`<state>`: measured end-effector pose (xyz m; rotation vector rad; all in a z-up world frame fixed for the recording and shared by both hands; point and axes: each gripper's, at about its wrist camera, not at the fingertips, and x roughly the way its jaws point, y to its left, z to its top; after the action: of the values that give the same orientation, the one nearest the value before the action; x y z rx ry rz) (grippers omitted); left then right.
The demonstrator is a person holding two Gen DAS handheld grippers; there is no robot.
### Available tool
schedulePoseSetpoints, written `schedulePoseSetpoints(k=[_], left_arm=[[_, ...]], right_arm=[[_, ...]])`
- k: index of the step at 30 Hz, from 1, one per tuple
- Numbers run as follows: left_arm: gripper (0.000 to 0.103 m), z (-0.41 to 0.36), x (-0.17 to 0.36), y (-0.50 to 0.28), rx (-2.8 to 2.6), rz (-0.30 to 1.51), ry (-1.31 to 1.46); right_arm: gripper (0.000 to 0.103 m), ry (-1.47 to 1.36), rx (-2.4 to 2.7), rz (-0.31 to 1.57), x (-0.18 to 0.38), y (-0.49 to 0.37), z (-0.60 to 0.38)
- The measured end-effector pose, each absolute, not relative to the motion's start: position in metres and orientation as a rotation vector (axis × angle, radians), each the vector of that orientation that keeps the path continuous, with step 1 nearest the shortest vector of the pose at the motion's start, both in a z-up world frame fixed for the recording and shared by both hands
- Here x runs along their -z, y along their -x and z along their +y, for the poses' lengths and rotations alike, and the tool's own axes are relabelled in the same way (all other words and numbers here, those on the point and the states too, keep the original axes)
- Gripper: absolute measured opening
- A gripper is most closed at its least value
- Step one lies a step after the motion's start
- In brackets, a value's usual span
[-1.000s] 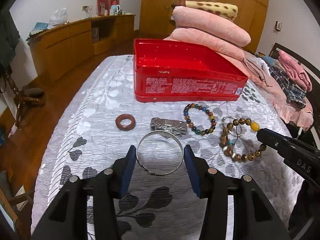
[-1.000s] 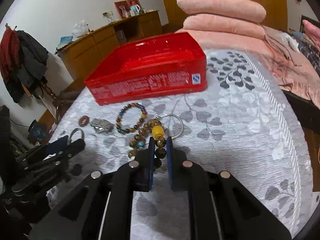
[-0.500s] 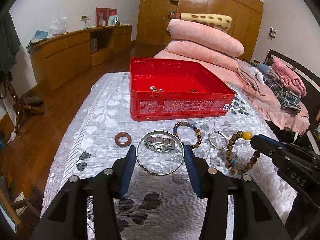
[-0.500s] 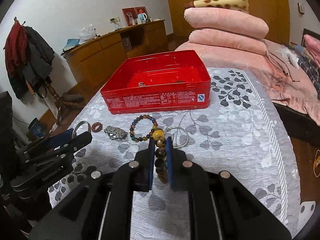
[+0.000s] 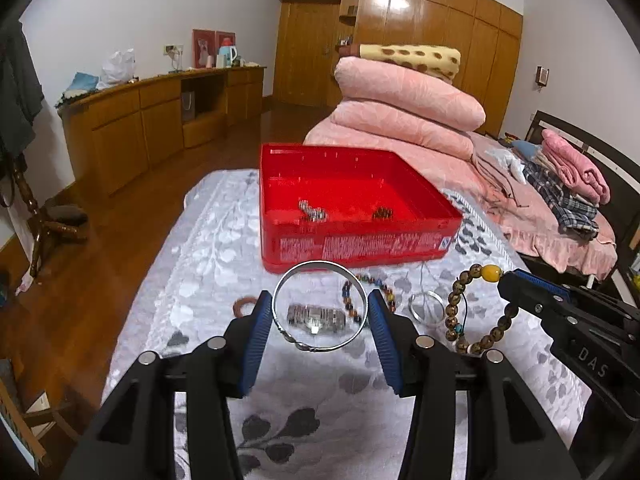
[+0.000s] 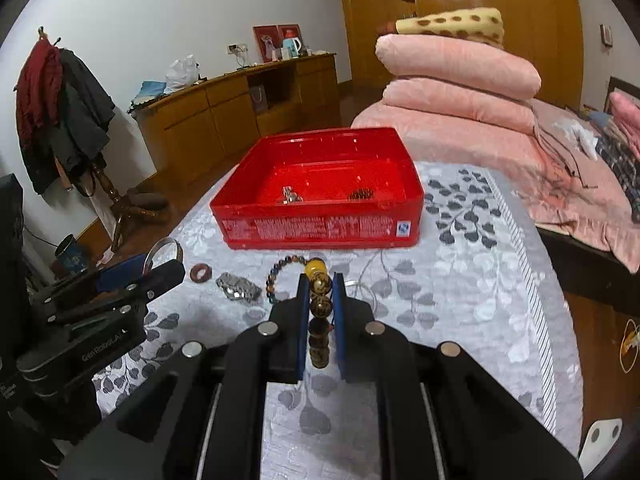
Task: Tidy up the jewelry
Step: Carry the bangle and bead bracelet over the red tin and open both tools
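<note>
My left gripper (image 5: pixel 319 312) is shut on a silver bangle (image 5: pixel 286 286) and holds it above the table. My right gripper (image 6: pixel 320 292) is shut on a brown bead bracelet (image 6: pixel 320 306) with a yellow bead; in the left wrist view that bracelet (image 5: pixel 472 312) hangs from it. The red tin box (image 5: pixel 352 248) stands open ahead, with two small jewelry pieces inside (image 5: pixel 312 211). On the cloth lie a brown ring (image 5: pixel 245 306), a metal watch band (image 5: pixel 316 317), a multicolour bead bracelet (image 5: pixel 386 290) and a thin silver hoop (image 5: pixel 428 307).
The table has a grey floral cloth (image 5: pixel 320 420). A bed with stacked pink quilts (image 5: pixel 404 112) is behind and to the right. A wooden sideboard (image 5: pixel 160 120) stands at the left, and a coat stand (image 6: pixel 60 112) near the table's left side.
Both grippers have risen from the cloth with their pieces, the bangle and the bead bracelet. The red box's inside now shows.
</note>
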<state>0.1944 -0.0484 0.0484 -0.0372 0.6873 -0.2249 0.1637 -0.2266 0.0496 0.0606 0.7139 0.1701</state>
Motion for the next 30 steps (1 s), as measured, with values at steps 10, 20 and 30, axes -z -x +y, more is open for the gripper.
schedulePoseSetpoints(k=[10,20,30], left_arm=[[0.048,-0.056,-0.083,-0.233,0.228,0.621,0.046],[0.048,-0.068,-0.094,-0.308,0.224,0.602,0.071],[0.048,-0.082,-0.059,-0.37,0.199,0.691,0.06]], right_arm=[[0.01,-0.034,-0.2,0.649,-0.09,-0.198,-0.23],[0.01,-0.035,-0.197,0.628,-0.109,-0.266,-0.237],[0.01,-0.071,-0.207,0.703,-0.075,-0.331,-0.242]])
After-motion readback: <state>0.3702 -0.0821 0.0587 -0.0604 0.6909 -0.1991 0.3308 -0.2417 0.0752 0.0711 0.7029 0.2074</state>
